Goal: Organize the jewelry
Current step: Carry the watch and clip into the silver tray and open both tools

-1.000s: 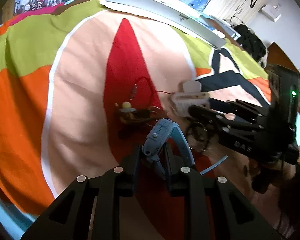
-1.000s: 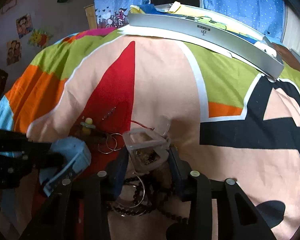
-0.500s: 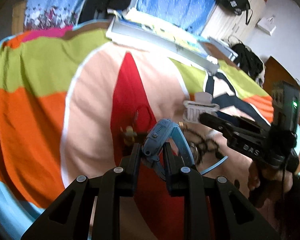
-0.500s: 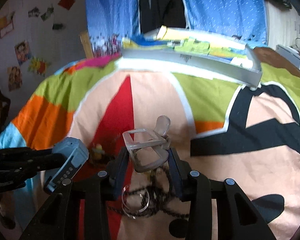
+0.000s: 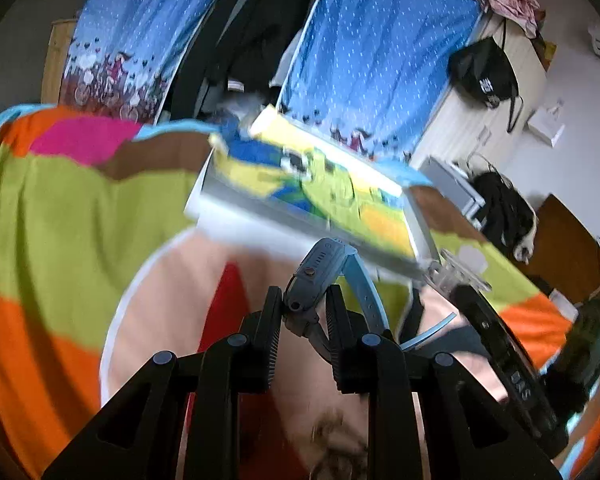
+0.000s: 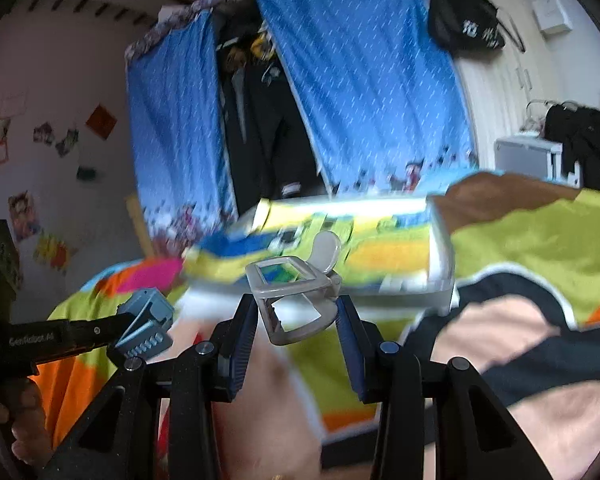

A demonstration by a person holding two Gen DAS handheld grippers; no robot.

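Observation:
My left gripper is shut on a blue-grey wristwatch, whose strap curls off to the right; the right wrist view shows the same watch at its left. My right gripper is shut on a small clear plastic box with its lid flipped open. That clear box also shows at the right of the left wrist view, close beside the watch. Both grippers hang above the colourful bedspread. A dark blurred jewelry heap lies low in the left wrist view.
A flat grey box with a colourful yellow-green top lies on the bed just ahead of both grippers, also seen as the flat box. Blue curtains hang behind it. A person's hand holds the left gripper.
Both grippers have risen and tilted up, keeping the watch and the clear box. The jewelry on the red patch has slid down out of view, and the flat box and curtains now fill the frames.

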